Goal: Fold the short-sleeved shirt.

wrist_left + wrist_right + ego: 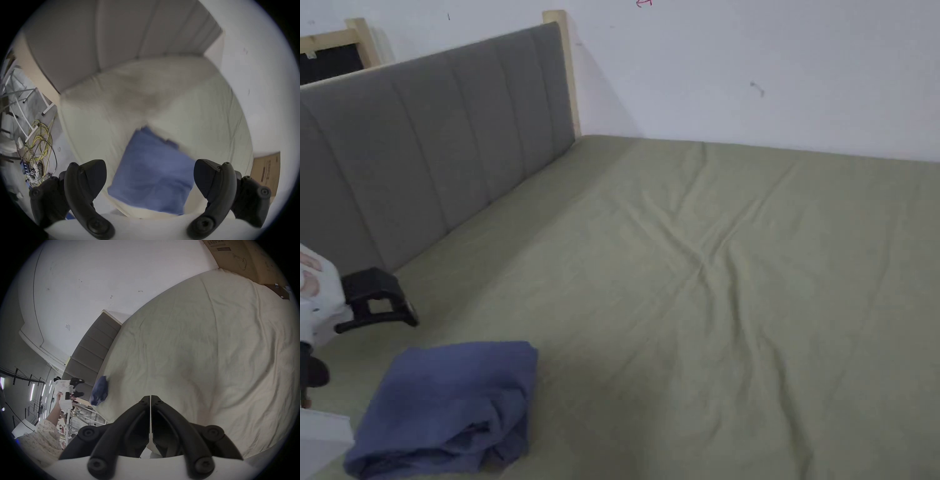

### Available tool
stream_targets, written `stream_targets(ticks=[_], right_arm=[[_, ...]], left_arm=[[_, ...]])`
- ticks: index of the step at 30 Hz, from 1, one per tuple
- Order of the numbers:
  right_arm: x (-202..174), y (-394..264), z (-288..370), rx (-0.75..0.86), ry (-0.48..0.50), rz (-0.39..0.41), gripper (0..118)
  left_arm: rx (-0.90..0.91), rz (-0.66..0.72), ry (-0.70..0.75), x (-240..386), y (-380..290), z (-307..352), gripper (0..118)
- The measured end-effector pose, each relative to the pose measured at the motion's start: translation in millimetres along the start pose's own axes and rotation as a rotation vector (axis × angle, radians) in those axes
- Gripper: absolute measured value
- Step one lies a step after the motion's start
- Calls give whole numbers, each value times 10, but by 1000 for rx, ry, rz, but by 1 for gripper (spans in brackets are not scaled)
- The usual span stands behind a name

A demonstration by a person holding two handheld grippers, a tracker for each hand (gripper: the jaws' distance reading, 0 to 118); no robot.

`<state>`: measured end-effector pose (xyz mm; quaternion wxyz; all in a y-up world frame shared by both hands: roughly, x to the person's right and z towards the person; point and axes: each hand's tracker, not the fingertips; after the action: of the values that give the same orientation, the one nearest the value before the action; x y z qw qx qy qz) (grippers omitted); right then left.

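- Your left claw [150,175] is hovering just above the blue shirt [154,175], jaws spread wide and gripping nothing.
- From the right gripper view, your left hand [59,395] is holding that claw out level past the bed's corner, the sleeve [42,434] trailing behind.
- Your right claw [151,398] is sitting with jaws pressed together, empty, over the bed [211,353].
- The shirt [447,409] is lying bunched on the green sheet, near the bed's edge and the grey headboard [425,150].
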<state>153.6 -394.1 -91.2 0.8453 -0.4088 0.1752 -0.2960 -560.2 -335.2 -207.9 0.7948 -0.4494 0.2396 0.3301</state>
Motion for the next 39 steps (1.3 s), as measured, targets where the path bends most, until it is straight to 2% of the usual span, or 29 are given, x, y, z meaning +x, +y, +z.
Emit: stream_targets(ticks=[3, 5, 7, 10, 11, 12, 13, 14, 15, 18, 21, 23, 25, 29, 33, 37, 38, 39], right_arm=[[35, 16, 106, 38, -5, -8, 1], [29, 13, 192, 80, -14, 6, 1], [-2, 9, 298, 129, -28, 31, 1], [-66, -19, 494, 183, -21, 69, 1], [-88, -36, 570, 214, -13, 84, 1], [-110, -62, 661, 238, -16, 101, 1], [-136, -91, 742, 272, -19, 108, 1], [-156, -123, 820, 306, -13, 113, 1], [-184, -160, 915, 346, -16, 134, 1], [-312, -276, 1147, 471, -84, 202, 1], [-517, -380, 1366, 597, -235, 349, 1], [-595, -439, 1501, 676, -306, 455, 1], [-648, -455, 1609, 718, -357, 521, 1], [-593, -418, 1870, 795, -365, 512, 1], [-496, -353, 2032, 849, -393, 514, 1], [-477, -299, 2070, 869, -427, 542, 1], [-487, -303, 2075, 883, -433, 547, 1], [-501, -308, 2088, 901, -428, 553, 5]], left_arm=[[135, 45, -31, 5, 65, 511, 110], [239, 24, -114, 144, -46, 868, 110], [359, -96, -177, 384, -313, 1222, 111], [512, -342, -154, 906, -989, 1630, 111], [554, -414, -172, 1055, -1277, 1740, 106], [583, -500, -224, 1200, -1608, 1833, 95], [599, -539, -279, 1301, -1869, 1892, 76], [606, -557, -343, 1405, -2190, 1934, 40], [607, -570, -378, 1518, -2481, 1930, 21], [584, -645, -548, 1763, -3294, 1867, 20], [531, -743, -568, 2057, -4103, 1896, 20], [581, -828, -585, 2178, -4493, 1960, 22], [651, -916, -554, 2263, -4813, 2072, 22], [701, -924, -562, 2245, -4924, 2248, 22], [682, -756, -575, 2073, -4583, 2354, 23], [733, -681, -538, 1940, -4381, 2475, 23], [752, -680, -536, 1911, -4357, 2513, 24], [770, -677, -538, 1901, -4368, 2569, 34]])
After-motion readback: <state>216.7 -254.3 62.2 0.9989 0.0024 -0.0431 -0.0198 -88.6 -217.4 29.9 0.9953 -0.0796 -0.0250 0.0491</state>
